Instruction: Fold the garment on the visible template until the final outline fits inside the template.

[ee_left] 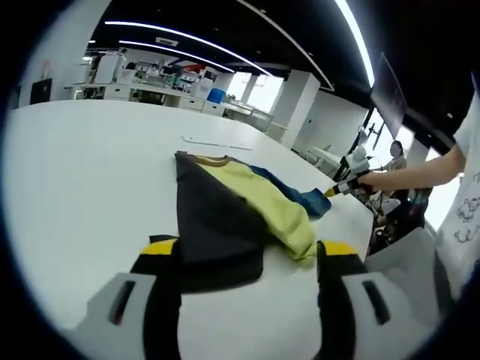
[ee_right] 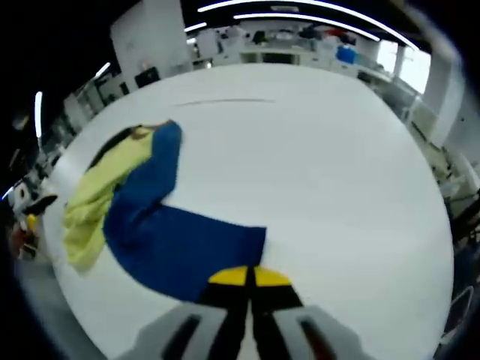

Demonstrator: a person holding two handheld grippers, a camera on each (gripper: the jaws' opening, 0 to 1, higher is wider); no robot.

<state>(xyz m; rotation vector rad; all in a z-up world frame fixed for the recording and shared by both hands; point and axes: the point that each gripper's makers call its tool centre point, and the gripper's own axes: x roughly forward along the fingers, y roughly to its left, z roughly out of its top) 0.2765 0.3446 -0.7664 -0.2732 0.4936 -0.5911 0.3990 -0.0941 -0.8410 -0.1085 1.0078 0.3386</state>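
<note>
A garment with dark grey, yellow and blue panels lies crumpled on the white table. My left gripper is open, and the dark hem lies between its yellow-tipped jaws. A person's arm brings my right gripper in from the right, with its tip at the blue part. In the right gripper view the garment's blue panel spreads toward me and the yellow part lies to its left. My right gripper is shut on the blue edge.
A thin pale strip lies on the table beyond the garment, also seen as a strip in the right gripper view. A seated person and office benches are behind. The table edge runs close on the right.
</note>
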